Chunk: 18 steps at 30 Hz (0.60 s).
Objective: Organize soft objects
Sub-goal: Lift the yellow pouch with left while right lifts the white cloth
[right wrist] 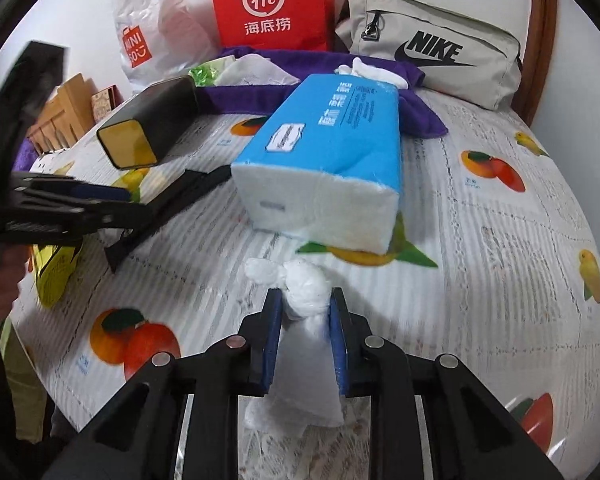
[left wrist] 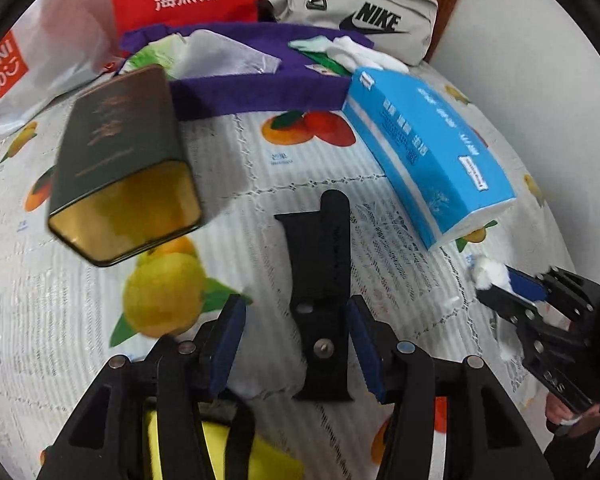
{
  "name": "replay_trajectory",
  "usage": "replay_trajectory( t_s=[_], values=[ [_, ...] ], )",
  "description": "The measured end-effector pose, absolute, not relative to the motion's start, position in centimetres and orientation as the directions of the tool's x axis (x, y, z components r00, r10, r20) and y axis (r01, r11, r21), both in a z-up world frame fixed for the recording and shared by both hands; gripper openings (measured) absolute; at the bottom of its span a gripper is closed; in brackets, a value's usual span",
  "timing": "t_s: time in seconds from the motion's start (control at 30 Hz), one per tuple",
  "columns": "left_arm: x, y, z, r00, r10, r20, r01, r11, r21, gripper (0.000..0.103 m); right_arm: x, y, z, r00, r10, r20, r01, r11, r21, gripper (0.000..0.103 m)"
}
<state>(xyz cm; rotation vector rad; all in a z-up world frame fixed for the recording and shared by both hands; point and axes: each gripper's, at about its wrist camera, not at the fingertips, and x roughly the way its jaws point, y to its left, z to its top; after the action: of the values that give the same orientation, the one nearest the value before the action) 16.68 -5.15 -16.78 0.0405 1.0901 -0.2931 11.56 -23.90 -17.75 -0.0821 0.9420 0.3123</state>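
Worktop [right wrist: 500, 240], fruit-print cloth, listed left to right.
- Left gripper [left wrist: 296, 340]: jaws partly open, nothing clamped, above a flat black holder [left wrist: 324, 280].
- Dark tin [right wrist: 148, 124]: lying on its side, gold base showing.
- Purple cloth [right wrist: 236, 98]: behind the tin.
- Blue tissue pack [right wrist: 324, 148]: centre, just beyond the wad.
- White tissue wad [right wrist: 304, 292]: pinched between the pads of the right gripper [right wrist: 306, 312], jaws nearly closed.
- Grey pouch [right wrist: 432, 44]: far right rear.

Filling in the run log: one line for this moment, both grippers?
left gripper: open, over black holder | right gripper: shut on white tissue wad | blue tissue pack: on table, untouched
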Motion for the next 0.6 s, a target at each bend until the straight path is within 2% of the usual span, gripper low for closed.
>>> replay_trajectory(
  t_s=[0.13, 0.2, 0.27, 0.6],
  values=[
    [16.9, -6.1, -16.9, 0.448, -0.198, -0.872, 0.264, 0.961, -0.082, 0.048, 11.3, -24.6, -18.2, 0.563, 0.254, -0.786, -0.273, 0.955, 0.112, 0.024],
    [17.0, -6.5, -16.9, 0.457, -0.191, -0.869, 0.279, 0.958, -0.064, 0.041, 11.3, -24.7, -18.2, 0.568, 0.262, -0.780, -0.274, 0.954, 0.121, 0.024],
    [17.0, -7.0, -16.9, 0.457, -0.206, -0.865, 0.309, 0.949, -0.063, 0.026, 11.2, -24.6, -18.2, 0.572, 0.263, -0.777, -0.278, 0.953, 0.118, 0.024],
    [17.4, -7.2, -16.8, 0.435, -0.210, -0.876, 0.302, 0.950, -0.077, 0.026, 10.9, -24.3, -18.1, 0.583, 0.251, -0.773, -0.278, 0.955, 0.101, 0.024]
  ],
)
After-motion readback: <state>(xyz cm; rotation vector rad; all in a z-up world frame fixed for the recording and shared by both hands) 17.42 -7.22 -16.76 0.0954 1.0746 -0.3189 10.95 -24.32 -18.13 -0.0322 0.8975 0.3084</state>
